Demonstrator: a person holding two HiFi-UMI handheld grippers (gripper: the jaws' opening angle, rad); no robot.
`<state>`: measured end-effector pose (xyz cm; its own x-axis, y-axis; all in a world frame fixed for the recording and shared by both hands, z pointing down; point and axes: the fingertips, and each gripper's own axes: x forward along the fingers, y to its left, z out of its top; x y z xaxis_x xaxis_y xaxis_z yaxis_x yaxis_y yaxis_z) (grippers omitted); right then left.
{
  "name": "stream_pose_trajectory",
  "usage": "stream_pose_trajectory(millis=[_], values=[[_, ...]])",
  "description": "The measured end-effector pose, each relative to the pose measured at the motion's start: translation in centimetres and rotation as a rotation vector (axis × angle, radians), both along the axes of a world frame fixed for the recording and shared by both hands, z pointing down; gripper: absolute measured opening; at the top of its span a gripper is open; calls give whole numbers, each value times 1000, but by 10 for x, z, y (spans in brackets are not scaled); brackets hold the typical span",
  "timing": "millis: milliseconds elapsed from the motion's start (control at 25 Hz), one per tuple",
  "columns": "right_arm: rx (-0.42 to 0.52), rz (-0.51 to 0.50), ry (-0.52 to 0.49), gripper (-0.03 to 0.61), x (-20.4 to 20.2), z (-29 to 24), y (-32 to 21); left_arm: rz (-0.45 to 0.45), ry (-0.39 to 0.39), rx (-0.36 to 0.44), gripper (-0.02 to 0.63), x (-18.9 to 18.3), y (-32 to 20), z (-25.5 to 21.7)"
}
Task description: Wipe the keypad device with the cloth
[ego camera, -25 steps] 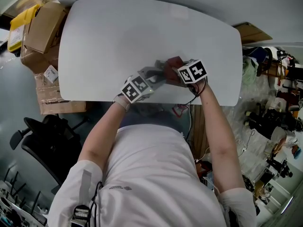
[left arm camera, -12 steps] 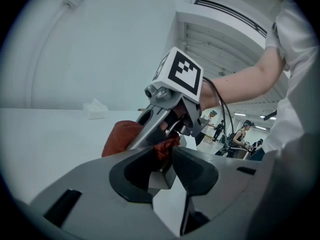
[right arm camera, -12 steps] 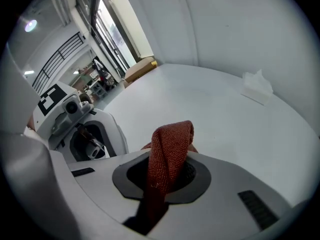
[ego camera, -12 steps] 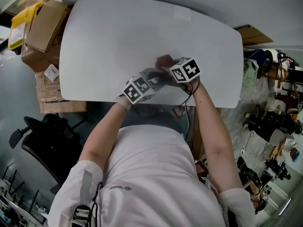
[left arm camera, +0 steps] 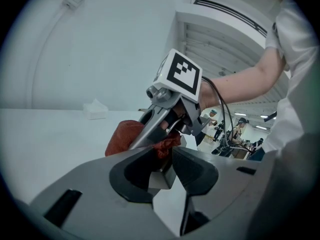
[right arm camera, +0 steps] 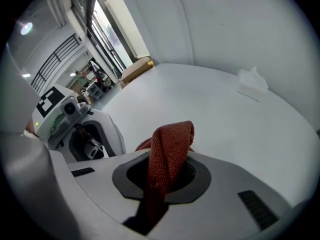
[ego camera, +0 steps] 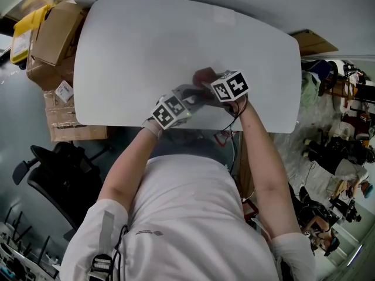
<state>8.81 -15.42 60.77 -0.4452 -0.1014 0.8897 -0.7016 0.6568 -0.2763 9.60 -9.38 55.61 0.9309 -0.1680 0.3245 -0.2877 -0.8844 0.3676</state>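
Right gripper (right arm camera: 160, 178): I read its jaws as clamped together on the red cloth (right arm camera: 169, 149). A doubled fold of the fabric stands up out of the gap and droops over at the top. The tail runs down between the pads and out of sight.

Left gripper (left arm camera: 165, 158): its jaws are drawn in on a small grey block, the keypad device (left arm camera: 161, 178), which fills the gap between the two dark pads. No keys can be made out on it from this angle.

Relation of the two: the grippers meet nose to nose. In the left gripper view the right gripper comes in tilted from above. The bunched cloth sits directly over the far end of the keypad device and seems to touch it. I cannot confirm firm contact.

Position: in the head view both grippers are above the near edge of the white table (ego camera: 146, 45), close in front of the person's torso (ego camera: 187, 215). The right one is slightly farther in.

Surroundings: a crumpled white tissue (right arm camera: 252, 85) lies on the table well apart from the work. Left of the table there are cardboard boxes (ego camera: 51, 37) and a yellow item (ego camera: 26, 27). A black office chair (ego camera: 55, 174) stands nearer the person. Assorted clutter covers the floor on the right.
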Motion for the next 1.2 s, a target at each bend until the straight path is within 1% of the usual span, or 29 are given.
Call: stream_pose_trajectory(millis=[120, 360, 520, 600, 800, 960, 1040, 1200], values=[[10, 21, 24, 58, 14, -1, -2, -8, 0, -1, 120, 1, 0, 0], [7, 101, 84, 58, 63, 3, -2, -8, -4, 3, 120, 0, 0, 1], [5, 187, 65, 58, 88, -2, 5, -7, -3, 3, 121, -1, 1, 1], [8, 214, 56, 58, 97, -7, 9, -7, -4, 4, 120, -1, 2, 1], [15, 230, 64, 58, 107, -17, 26, -10, -6, 5, 121, 0, 1, 0], [35, 241, 60, 58, 106, -28, 36, -13, -6, 4, 121, 0, 1, 1], [59, 243, 75, 58, 103, -31, 40, -11, -5, 2, 121, 0, 0, 1], [144, 251, 122, 58, 104, -29, 40, -16, -9, 13, 123, 1, 1, 0]])
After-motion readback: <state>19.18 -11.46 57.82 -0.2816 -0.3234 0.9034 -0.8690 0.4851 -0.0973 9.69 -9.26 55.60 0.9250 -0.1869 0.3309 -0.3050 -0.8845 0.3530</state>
